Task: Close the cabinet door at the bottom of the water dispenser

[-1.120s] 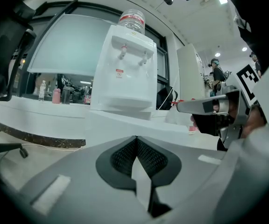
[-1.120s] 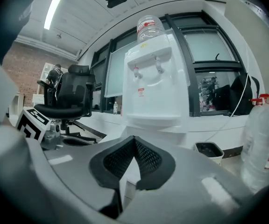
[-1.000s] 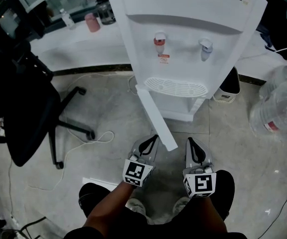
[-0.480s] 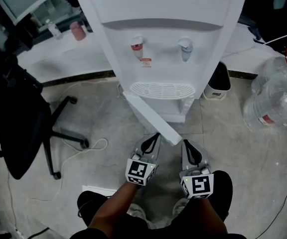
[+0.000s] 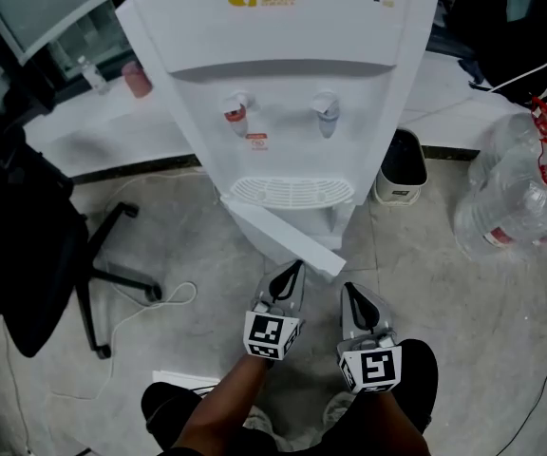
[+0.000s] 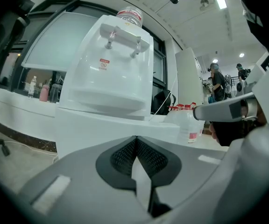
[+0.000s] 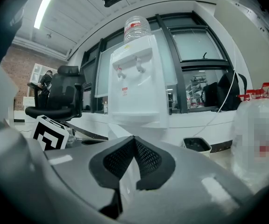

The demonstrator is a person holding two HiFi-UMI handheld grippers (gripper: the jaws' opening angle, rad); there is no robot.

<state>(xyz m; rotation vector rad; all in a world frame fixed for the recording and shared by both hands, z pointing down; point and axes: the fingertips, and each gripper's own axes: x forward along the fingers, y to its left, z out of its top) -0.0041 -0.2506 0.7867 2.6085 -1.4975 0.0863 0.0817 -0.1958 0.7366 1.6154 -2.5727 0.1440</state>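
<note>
The white water dispenser (image 5: pixel 283 74) stands ahead of me, with a red tap and a blue tap above its drip tray. Its bottom cabinet door (image 5: pixel 283 237) swings out toward me at an angle, partly open. My left gripper (image 5: pixel 295 270) is shut, its tip just below the door's free edge. My right gripper (image 5: pixel 348 291) is shut and sits a little to the right of that edge. In the left gripper view the dispenser (image 6: pixel 111 73) rises just beyond the shut left gripper (image 6: pixel 135 140). In the right gripper view the dispenser (image 7: pixel 139 78) stands past the shut right gripper (image 7: pixel 133 140).
A black office chair (image 5: pixel 36 255) stands at the left with a white cable (image 5: pixel 155 302) on the floor. A small black bin (image 5: pixel 402 167) sits right of the dispenser. Large clear water bottles (image 5: pixel 520 188) lie at the right. A white ledge (image 5: pixel 93 122) runs behind.
The view has moved closer to the dispenser. The door has swung a little nearer to shut, and both grippers now sit nearer its free edge.
</note>
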